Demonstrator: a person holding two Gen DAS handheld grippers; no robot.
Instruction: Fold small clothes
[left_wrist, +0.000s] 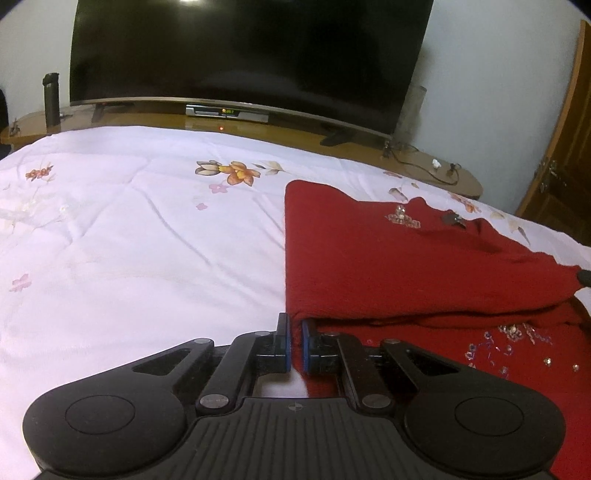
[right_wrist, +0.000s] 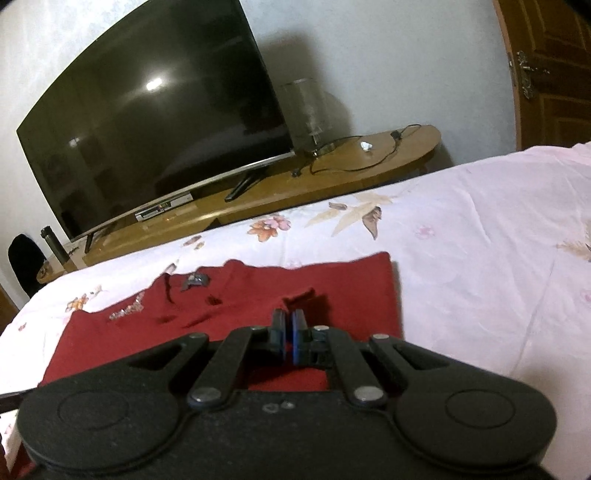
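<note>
The left gripper (left_wrist: 294, 341) has its jaws pinched together on the near left corner of the red garment (left_wrist: 406, 258), where an upper layer is folded over a lower one. The garment lies on the bed (left_wrist: 129, 240), right of that gripper, with beadwork showing on both layers. Judged from the fold line, the step in hand is carrying a folded layer across. To do it well, both corners should travel level and at the same pace, so the fold stays straight and the beaded patch does not catch.

The right gripper (right_wrist: 289, 332) sits over the garment's near right part, its jaws close together with red cloth between them; it looks clamped on a small raised ridge of fabric.

Room for moving: the bed is open to the left of the garment's straight left edge and to the right of its right edge. Beyond the far edge of the bed stand the wooden stand (right_wrist: 332, 177) and television (left_wrist: 251, 51), well apart from the cloth.
</note>
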